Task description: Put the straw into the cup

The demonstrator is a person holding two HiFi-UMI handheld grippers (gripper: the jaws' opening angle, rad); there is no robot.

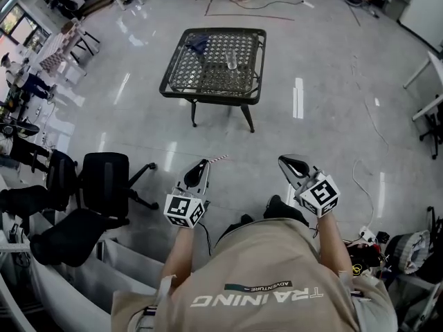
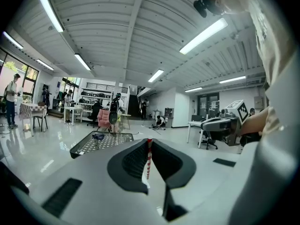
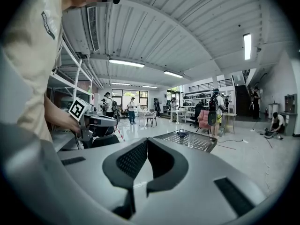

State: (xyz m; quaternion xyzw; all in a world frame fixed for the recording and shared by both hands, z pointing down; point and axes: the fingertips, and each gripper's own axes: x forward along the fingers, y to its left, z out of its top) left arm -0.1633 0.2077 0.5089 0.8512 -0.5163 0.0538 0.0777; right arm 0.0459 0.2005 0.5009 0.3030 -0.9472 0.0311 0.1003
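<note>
A red-and-white striped straw pokes out past the tip of my left gripper, which is shut on it; in the left gripper view the straw stands upright between the closed jaws of that gripper. My right gripper is shut with nothing in it, its jaws meeting at the tip. A clear glass cup stands on the black mesh table well ahead of both grippers. A dark blue object lies on the table's far left part.
Black office chairs stand at my left over a glossy grey floor. White shelving is close behind on the left. Cables and a power strip lie at the right. Other people and tables fill the far room.
</note>
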